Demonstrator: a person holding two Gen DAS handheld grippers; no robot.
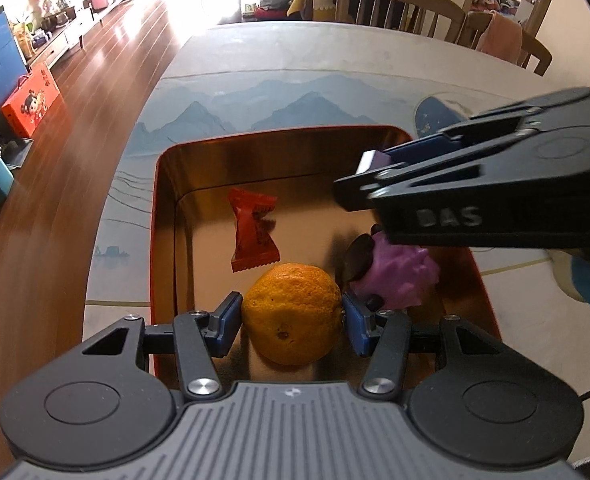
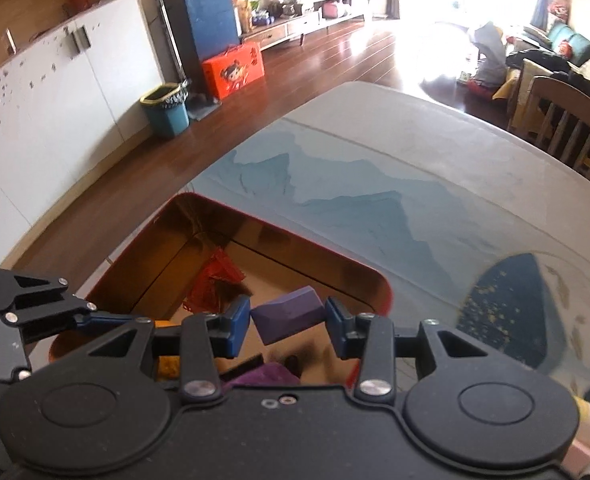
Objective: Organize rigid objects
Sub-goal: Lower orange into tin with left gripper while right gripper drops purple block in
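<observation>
My left gripper (image 1: 292,316) clamped the orange (image 1: 292,314) over the red tin's (image 1: 163,216) near edge; right gripper (image 2: 288,322) pinched a purple block (image 2: 289,316) above it. Crowded jaws risked colliding.

Left hand-held gripper (image 1: 292,318): black linkage arms, silver screws, blue pads, grey ribbed body. Right hand-held gripper (image 2: 288,327): same black build, blue pads, raised "BAS" lettering on side.

Glossy mirror-bright gold metal tray (image 1: 167,200), dimpled matt peel on the orange (image 1: 291,312), crinkly shiny red wrapper (image 1: 253,236), knobbly purple rubbery toy (image 1: 399,276), smooth matt purple block (image 2: 289,314), polished wood floor (image 1: 95,120)
</observation>
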